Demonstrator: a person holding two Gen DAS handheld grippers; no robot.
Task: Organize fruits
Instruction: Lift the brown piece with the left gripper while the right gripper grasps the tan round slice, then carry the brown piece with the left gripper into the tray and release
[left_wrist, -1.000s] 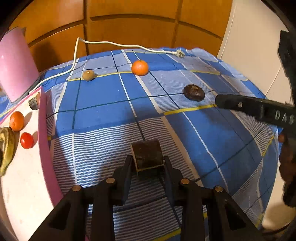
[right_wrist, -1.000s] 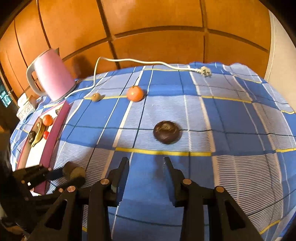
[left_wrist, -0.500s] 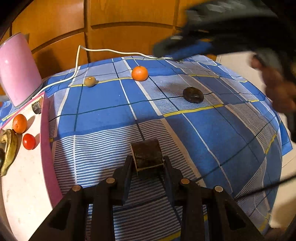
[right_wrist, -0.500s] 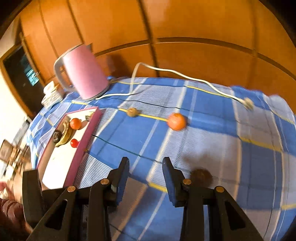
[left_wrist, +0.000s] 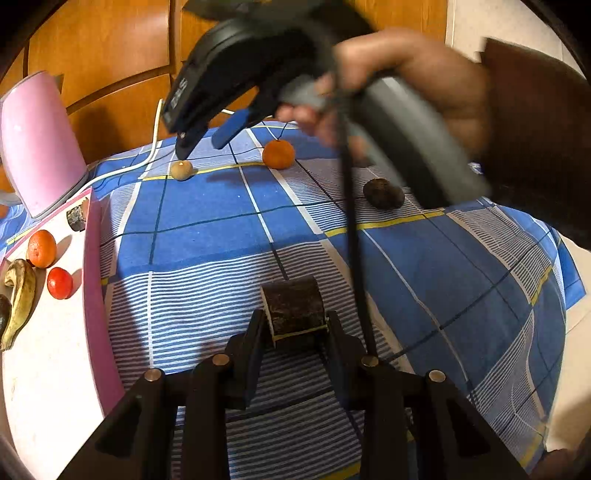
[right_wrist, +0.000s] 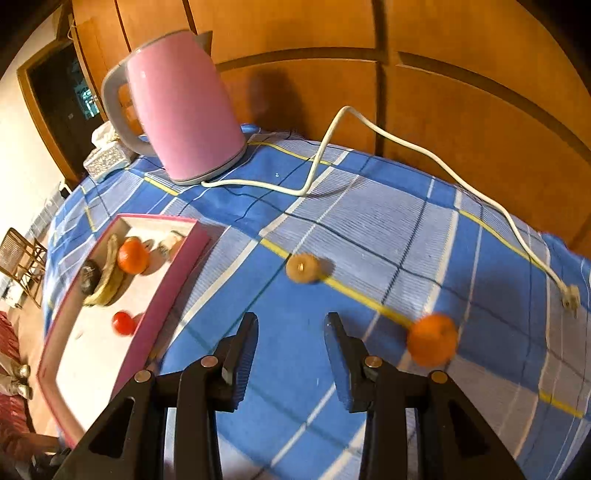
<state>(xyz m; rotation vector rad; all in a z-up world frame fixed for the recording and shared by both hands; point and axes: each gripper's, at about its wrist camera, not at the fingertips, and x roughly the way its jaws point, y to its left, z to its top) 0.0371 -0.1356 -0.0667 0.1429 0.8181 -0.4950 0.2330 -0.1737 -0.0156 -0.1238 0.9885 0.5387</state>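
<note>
My left gripper (left_wrist: 295, 315) is shut on a dark brown, stubby cylindrical piece of fruit (left_wrist: 291, 301), held just above the blue checked cloth. My right gripper (right_wrist: 291, 321) stands open with nothing between its fingers, hovering over the cloth just short of a small tan fruit (right_wrist: 303, 268). An orange (right_wrist: 431, 339) lies to its right. In the left wrist view the right gripper (left_wrist: 201, 142), in a person's hand (left_wrist: 406, 74), hangs above the tan fruit (left_wrist: 181, 170) and the orange (left_wrist: 278, 154). A dark round fruit (left_wrist: 382, 192) lies further right.
A pink-rimmed white tray (left_wrist: 92, 277) at the left holds an orange (left_wrist: 41, 248), a red tomato (left_wrist: 60, 283), a banana (left_wrist: 20, 299) and dark pieces. A pink kettle (right_wrist: 184, 110) stands behind the tray; its white cord (right_wrist: 369, 125) trails across the back of the cloth.
The right gripper swept from the dark round fruit leftwards across the table to the tan fruit, rolling as it went. The left gripper stayed put with its dark piece.
</note>
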